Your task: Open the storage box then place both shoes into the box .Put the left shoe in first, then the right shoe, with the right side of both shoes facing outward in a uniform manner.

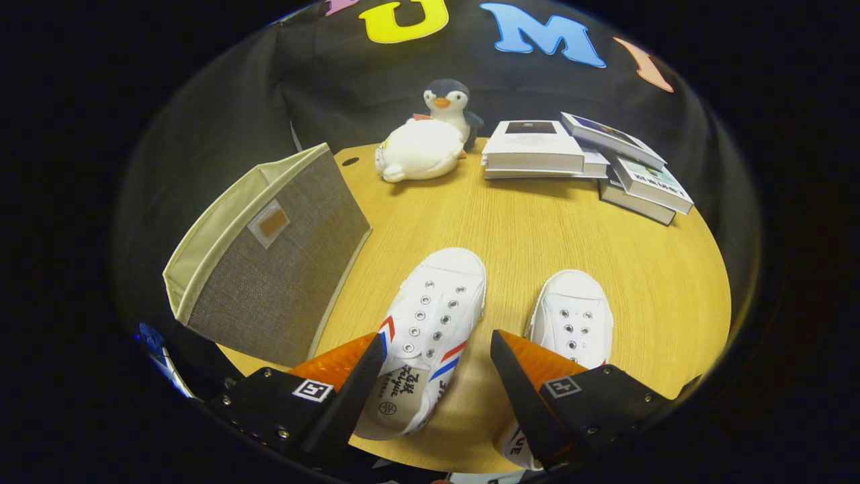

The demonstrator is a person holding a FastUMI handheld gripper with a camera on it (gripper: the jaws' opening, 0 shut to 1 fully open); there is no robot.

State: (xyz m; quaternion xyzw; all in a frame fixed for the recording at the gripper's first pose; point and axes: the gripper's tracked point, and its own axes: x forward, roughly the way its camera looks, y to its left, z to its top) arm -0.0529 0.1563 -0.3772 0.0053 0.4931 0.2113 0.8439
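While both shoes sit out on the wooden table (537, 228), nothing has yet gone into the storage box (269, 262), so the placing part of the task looks wholly undone. That box, a fabric one with a pale lining and a small tab on its side, stands off to the left of the fingers, tipped so its open mouth faces up and away toward the booth wall; it appears open already, which I judge to mean the first step is finished, though the inside is too angled to see into

The gripper (437, 376) has its fingers spread wide apart and holds nothing. The left shoe (426, 329), white with red and blue stripes near the heel, lies between the fingers with its toe pointing away toward the far side of the table; its heel end is nearest the fingers, and the left finger overlaps that heel edge in the view, but whether it touches I cannot tell. The right shoe (578, 316) lies just beside it, partly hidden behind the right finger, toe also pointing away

Beyond the shoes, well apart from them, rest a white plush toy (416, 151) with a penguin toy (449, 101) behind it, and a loose pile of books (584, 161) to their right; none of these belong to the job

What is left, as I read it: grasp the left shoe and set it in the box, follow with the right shoe, and keep the right side of each facing outward
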